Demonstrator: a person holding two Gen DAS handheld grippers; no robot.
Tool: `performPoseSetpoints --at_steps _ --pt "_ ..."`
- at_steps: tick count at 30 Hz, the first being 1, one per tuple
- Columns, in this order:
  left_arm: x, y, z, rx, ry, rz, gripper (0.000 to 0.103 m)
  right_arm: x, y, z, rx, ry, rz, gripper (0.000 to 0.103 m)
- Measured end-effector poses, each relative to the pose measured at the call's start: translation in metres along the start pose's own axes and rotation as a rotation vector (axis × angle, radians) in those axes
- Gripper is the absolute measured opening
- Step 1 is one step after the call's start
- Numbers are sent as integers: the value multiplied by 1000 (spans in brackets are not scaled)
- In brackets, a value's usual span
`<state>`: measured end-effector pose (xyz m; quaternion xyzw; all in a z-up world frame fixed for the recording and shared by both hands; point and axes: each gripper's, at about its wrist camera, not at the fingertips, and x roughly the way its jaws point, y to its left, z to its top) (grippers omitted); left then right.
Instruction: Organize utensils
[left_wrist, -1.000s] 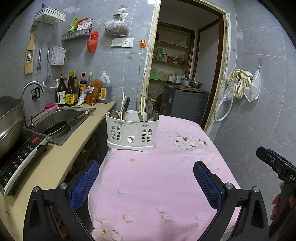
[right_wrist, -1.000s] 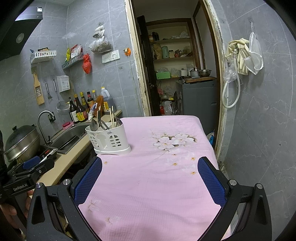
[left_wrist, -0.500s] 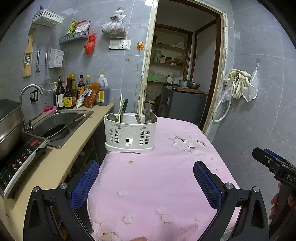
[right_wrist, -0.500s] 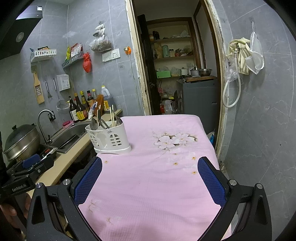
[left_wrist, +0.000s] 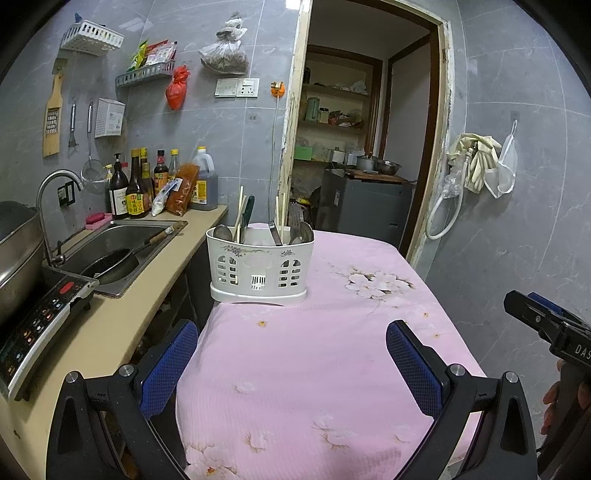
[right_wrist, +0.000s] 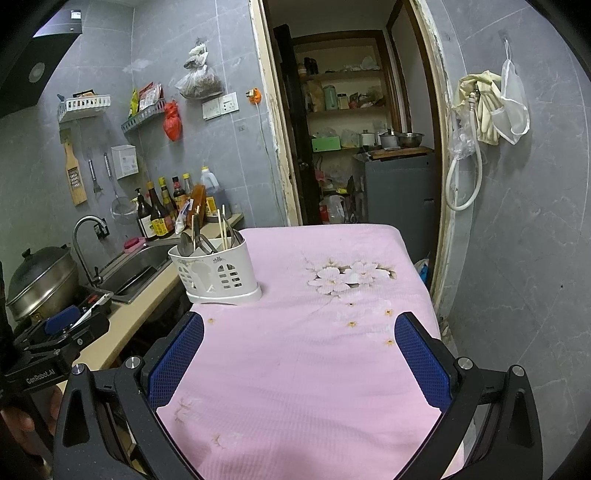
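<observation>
Both tongs, left (left_wrist: 291, 360) and right (right_wrist: 299, 354), are held released (nothing between them) below the caddy (left_wrist: 260, 266), seen mid-frame on the counter (left_wrist: 314, 369).

A pale pink tablecloth (left_wrist: 314, 362) printed with white blossoms and small orange flowers covers the table. The white plastic utensil caddy (left_wrist: 260, 267) bears a faint blue-grey floral print along its rim. Both black grippers (left_wrist: 291, 363) (right_wrist: 299, 360) carry blue mesh-textured pads (right_wrist: 421, 360). Grey marbled wall tiles (left_wrist: 524, 221) surround a beige counter (left_wrist: 122, 321). A red bag (right_wrist: 173, 120) hangs there.
</observation>
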<state>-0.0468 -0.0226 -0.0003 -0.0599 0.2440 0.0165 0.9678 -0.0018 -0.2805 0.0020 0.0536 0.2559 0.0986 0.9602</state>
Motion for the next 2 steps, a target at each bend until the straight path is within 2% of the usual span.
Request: performPoseSetpoints --at_steps 2 --pt "4 1 0 1 7 0 103 2 1 -1 0 5 -2 102"
